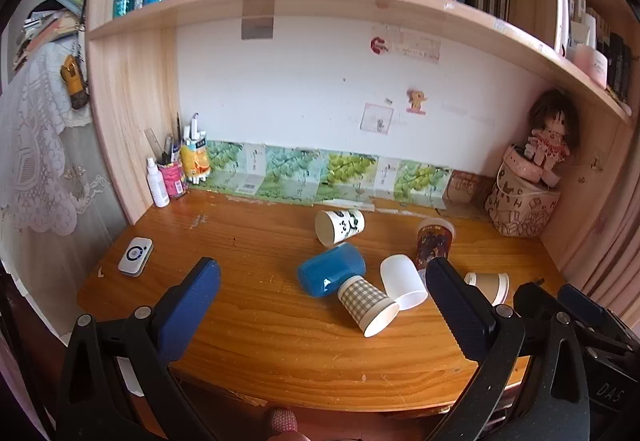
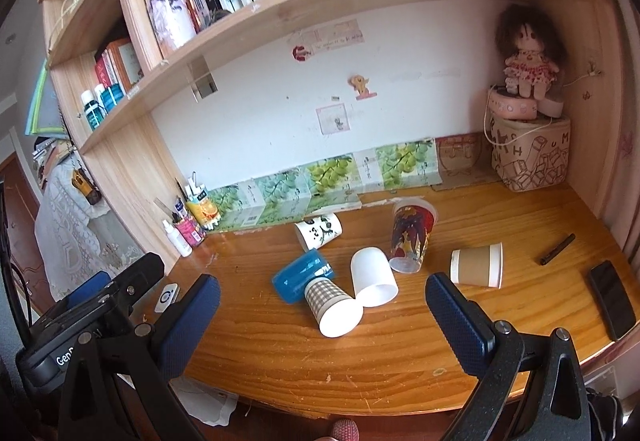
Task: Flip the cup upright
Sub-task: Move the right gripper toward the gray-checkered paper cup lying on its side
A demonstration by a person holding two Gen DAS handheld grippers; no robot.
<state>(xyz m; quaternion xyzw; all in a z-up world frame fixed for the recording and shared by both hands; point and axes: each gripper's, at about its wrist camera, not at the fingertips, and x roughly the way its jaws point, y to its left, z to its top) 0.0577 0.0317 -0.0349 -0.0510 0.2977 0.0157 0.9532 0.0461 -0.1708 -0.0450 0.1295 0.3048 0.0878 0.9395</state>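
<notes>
Several cups lie on their sides on the wooden desk (image 1: 260, 341): a blue cup (image 1: 330, 275) (image 2: 302, 277), a checked paper cup (image 1: 368, 305) (image 2: 332, 305), a white cup (image 1: 402, 287) (image 2: 372, 277), a panda-print cup (image 1: 340, 227) (image 2: 320, 231) and a brown paper cup (image 1: 490, 287) (image 2: 478, 265). A dark red printed cup (image 1: 434, 243) (image 2: 412, 237) stands upside down, tilted. My left gripper (image 1: 322, 305) is open and empty, in front of the cups. My right gripper (image 2: 322, 311) is open and empty, also in front of them.
A white remote (image 1: 136, 256) (image 2: 166, 297) lies at the desk's left. A black phone (image 2: 612, 299) and a dark pen (image 2: 558, 249) lie at the right. A pen holder (image 1: 172, 177) and a bag with a doll (image 2: 530, 149) stand at the back corners. Shelves hang overhead.
</notes>
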